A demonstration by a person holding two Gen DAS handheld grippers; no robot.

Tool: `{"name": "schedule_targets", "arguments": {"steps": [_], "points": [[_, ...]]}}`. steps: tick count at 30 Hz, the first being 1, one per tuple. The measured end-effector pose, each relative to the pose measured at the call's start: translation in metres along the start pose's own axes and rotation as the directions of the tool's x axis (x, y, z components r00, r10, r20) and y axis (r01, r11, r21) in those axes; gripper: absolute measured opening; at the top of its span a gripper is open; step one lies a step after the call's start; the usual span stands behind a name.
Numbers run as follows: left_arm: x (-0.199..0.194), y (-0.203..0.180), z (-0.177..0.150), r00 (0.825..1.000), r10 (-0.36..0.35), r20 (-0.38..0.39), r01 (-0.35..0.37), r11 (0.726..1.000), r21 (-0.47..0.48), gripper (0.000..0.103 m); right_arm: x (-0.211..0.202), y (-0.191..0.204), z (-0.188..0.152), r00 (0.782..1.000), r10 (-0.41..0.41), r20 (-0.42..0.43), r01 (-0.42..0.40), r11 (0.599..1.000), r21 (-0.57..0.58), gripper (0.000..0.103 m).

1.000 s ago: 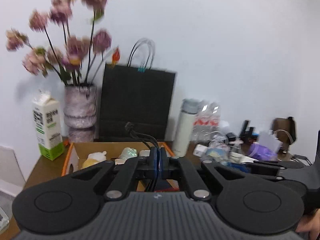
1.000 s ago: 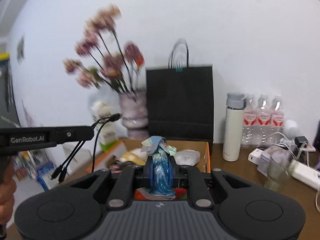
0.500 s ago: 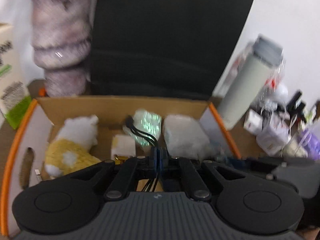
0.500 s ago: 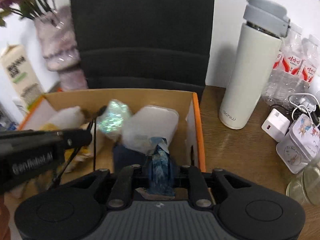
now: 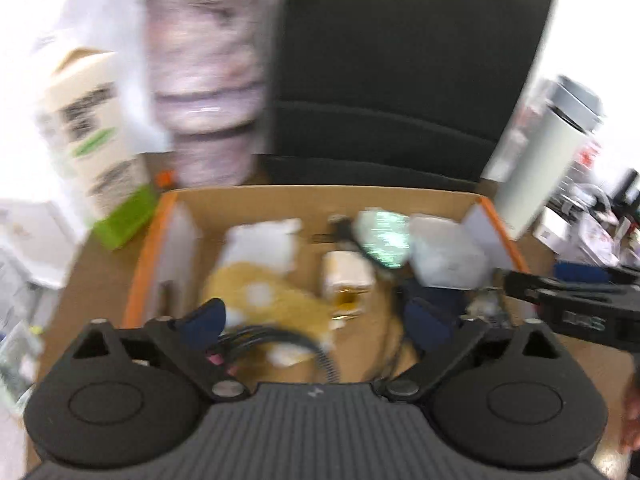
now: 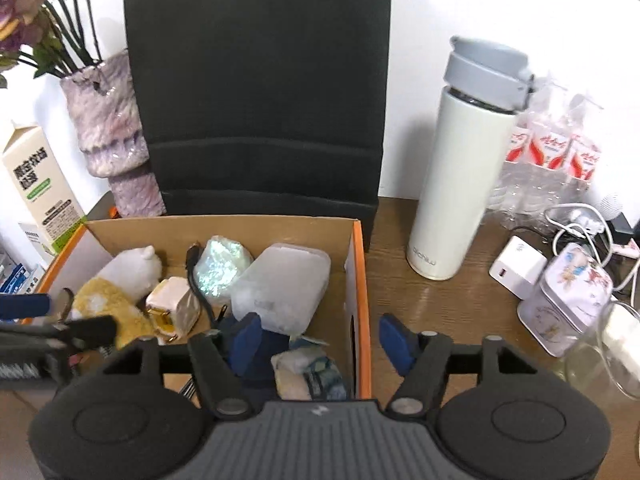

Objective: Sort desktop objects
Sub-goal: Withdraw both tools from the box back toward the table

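Note:
An orange-edged cardboard box (image 6: 356, 264) sits on the desk and also shows in the left wrist view (image 5: 168, 216). It holds a yellow-and-white plush (image 6: 116, 292), a white charger (image 6: 172, 308), an iridescent packet (image 6: 220, 264), a frosted case (image 6: 280, 284), a black cable (image 5: 276, 340) and a blue-white packet (image 6: 308, 372). My left gripper (image 5: 316, 320) is open above the box, the cable lying below it. My right gripper (image 6: 324, 340) is open over the box's right wall, the blue-white packet below it.
Behind the box stand a black paper bag (image 6: 260, 92), a purple vase (image 6: 112, 132) and a milk carton (image 6: 36, 188). To the right are a white thermos (image 6: 460, 184), water bottles (image 6: 548, 160), a white adapter (image 6: 516, 268), a floral tin (image 6: 568, 300) and a glass (image 6: 616, 348).
Both grippers moved down over the box and opened. The left one let go of the black cable and the right one let go of the blue-white packet; both now lie in the box.

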State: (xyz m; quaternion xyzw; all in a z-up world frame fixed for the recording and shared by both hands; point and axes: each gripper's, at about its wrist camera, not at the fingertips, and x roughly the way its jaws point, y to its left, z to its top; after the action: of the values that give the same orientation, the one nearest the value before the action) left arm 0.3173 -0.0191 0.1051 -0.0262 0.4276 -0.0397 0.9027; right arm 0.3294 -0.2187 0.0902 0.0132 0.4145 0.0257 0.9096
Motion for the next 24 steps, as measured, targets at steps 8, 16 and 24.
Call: {"name": "schedule_targets", "arguments": {"steps": [8,16,24], "points": [[-0.064,0.025,-0.015,0.999,0.047,0.015,-0.047,0.998,-0.049,0.103,-0.060,0.014,-0.018,0.999,0.008,0.042,-0.006,0.999,-0.032,0.086],[-0.122,0.023,-0.065,0.996,0.038,0.080,-0.034,0.998,-0.043,0.103,-0.127,0.017,-0.054,0.990,0.060,0.124,-0.056,0.998,-0.036,0.087],[-0.158,0.023,-0.169,0.975,0.033,0.219,-0.037,0.999,0.014,0.103,-0.167,0.005,-0.149,0.970,0.055,0.236,-0.042,0.997,-0.060,0.089]]}}
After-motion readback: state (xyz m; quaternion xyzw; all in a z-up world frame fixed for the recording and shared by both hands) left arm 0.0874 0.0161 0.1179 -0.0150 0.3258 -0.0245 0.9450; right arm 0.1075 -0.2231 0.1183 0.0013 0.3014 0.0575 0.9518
